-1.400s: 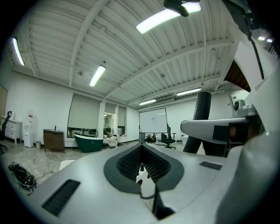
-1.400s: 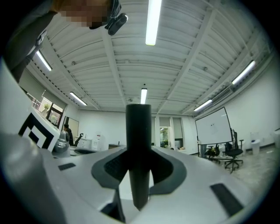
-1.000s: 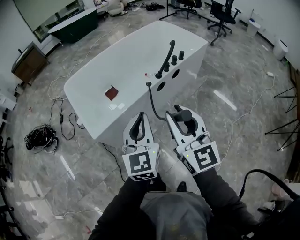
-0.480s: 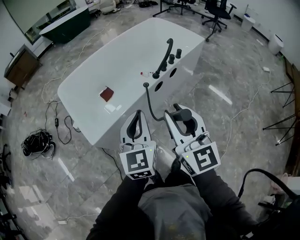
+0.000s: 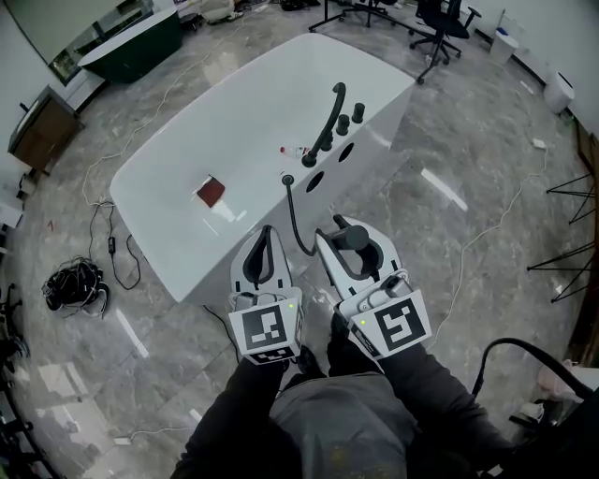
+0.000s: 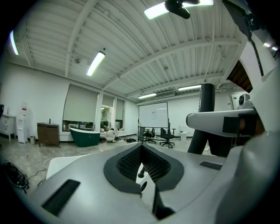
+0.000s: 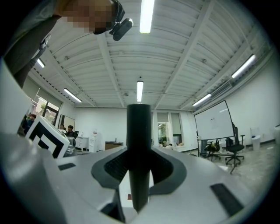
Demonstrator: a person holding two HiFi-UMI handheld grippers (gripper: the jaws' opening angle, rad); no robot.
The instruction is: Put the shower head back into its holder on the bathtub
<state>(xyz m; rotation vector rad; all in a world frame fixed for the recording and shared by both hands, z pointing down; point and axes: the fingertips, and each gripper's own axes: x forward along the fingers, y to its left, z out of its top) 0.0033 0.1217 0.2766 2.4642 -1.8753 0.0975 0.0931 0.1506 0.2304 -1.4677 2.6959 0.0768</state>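
Head view, entries listed nearest first.

1. Left gripper [image 5: 265, 245]: we record its jaws drawn together with nothing between them. The left gripper view shows only the tub through the hollow of the pads.
2. Right gripper [image 5: 348, 254]: clamped on the black shower head [image 5: 359, 234]. In the right gripper view the handle stands upright between the pads. The shower head is therefore in the air on the near side of the bathtub, well apart from the tub's fittings.
3. Hose [image 5: 294, 220]: black, running in a slack bow from the shower head up to a dark socket [image 5: 287, 178] on the tub's rim. We take this socket for the holder, though it is too small for us to be sure.
4. Bathtub [image 5: 178, 140]: white, with a black spout [image 5: 328, 112] and knobs [image 5: 343, 122] just beyond the socket. A small red-brown item [image 5: 210, 193] lies on the white surface further left.
5. Floor beyond: loose cables [image 5: 73, 279] and office chairs [image 5: 440, 23].

Hazards, in our judgement:
- The slack hose may kink or catch on the tub edge as the head goes in, since nothing guides it.
- The smooth round handle may twist in the pads if it meets the socket off-line.
- The spout and knobs stand close enough to the socket to be struck by the gripper on approach.
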